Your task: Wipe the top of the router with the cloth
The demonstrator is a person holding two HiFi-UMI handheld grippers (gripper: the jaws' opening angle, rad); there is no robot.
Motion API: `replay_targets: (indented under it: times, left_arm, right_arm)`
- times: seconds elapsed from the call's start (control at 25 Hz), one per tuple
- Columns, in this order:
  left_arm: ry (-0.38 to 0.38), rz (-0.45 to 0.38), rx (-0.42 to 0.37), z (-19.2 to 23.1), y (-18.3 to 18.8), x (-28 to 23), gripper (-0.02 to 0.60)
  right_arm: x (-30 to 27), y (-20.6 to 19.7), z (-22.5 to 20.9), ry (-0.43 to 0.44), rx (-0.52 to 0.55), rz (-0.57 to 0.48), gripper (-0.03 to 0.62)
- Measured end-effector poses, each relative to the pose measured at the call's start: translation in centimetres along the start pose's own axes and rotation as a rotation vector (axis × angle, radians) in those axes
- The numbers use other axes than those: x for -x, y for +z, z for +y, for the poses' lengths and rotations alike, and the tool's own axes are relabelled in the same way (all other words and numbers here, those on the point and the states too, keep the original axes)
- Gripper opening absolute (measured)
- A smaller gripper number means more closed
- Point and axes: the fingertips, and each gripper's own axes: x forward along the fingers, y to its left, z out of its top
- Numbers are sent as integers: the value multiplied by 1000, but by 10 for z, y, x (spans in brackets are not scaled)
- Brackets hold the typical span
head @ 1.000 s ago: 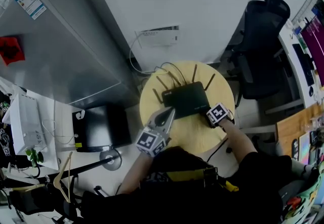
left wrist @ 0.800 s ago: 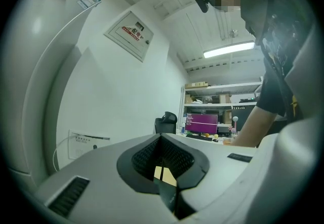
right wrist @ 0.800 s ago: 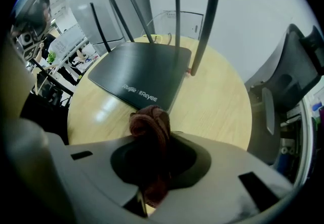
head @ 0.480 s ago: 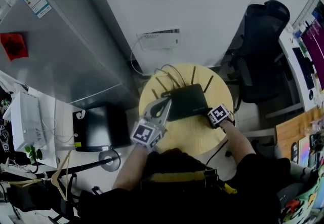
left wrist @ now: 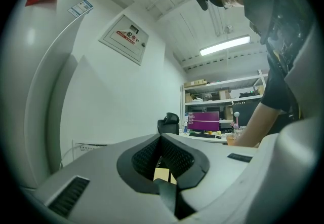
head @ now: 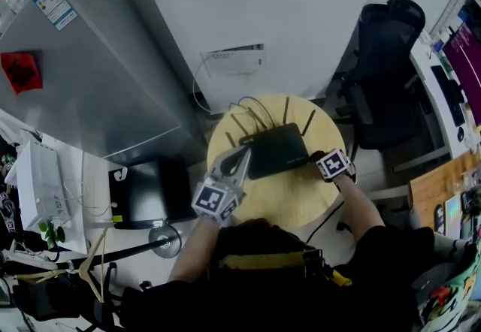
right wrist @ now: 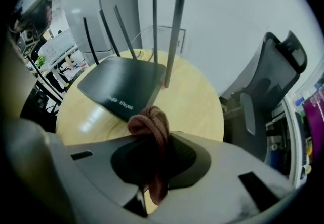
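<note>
Black router (head: 276, 150) lies on far half of round wooden table (head: 293, 199), antennas upright along its far edge. Right gripper (head: 316, 158) clamped on bunched reddish-brown cloth (right wrist: 151, 124), just beside router's right edge. Left gripper (head: 240, 158) at router's left edge, jaws together, nothing between them.

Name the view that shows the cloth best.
The right gripper view: the reddish-brown cloth sits bunched between the shut jaws of the right gripper, with the router beyond it. In the head view it cannot be made out at that gripper; the left gripper view shows none of it.
</note>
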Motion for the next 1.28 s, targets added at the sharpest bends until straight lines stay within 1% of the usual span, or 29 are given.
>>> replay_targets:
  times: [0.08,0.16,0.24,0.32,0.4,0.52,0.68,0.84,0.96,1.04,1.16,1.28]
  left_arm:
    - [-3,-2,9,3,-1,3,-6]
    - [-2,-2,19,6,-3,6,-6]
    - [3,-11,31,9,-2,8,-6]
    - [10,-30,44,12,2,9,-6]
    - [22,-42,53,16,6,12,-6]
    - [57,-44,60,21,9,22,-6]
    - [129,-49,78,35,12,45,-6]
    - [220,-63,69,51,15,83,-6]
    - [246,-79,93,62,15,110,-6]
    - [233,-82,111,62,13,125,-6]
    - [210,-66,130,56,6,164,-6]
    - [222,-77,129,61,10,206,-6]
  right_arm:
    - [10,0,-11,-29,-57,-10,58]
    - [19,-6,-17,-28,-154,-11,58]
    - [33,0,-17,-2,-258,-96,58]
    - [51,11,-12,49,-353,-217,58]
    - [70,19,-5,96,-402,-330,58]
    - [99,21,-2,106,-405,-464,58]
    - [145,33,-7,125,-409,-685,58]
    - [172,39,15,132,-453,-836,58]
    - [183,47,45,136,-486,-898,58]
    - [193,51,63,135,-488,-919,58]
    - [212,46,96,129,-485,-948,60]
    - [232,43,129,96,-481,-970,60]
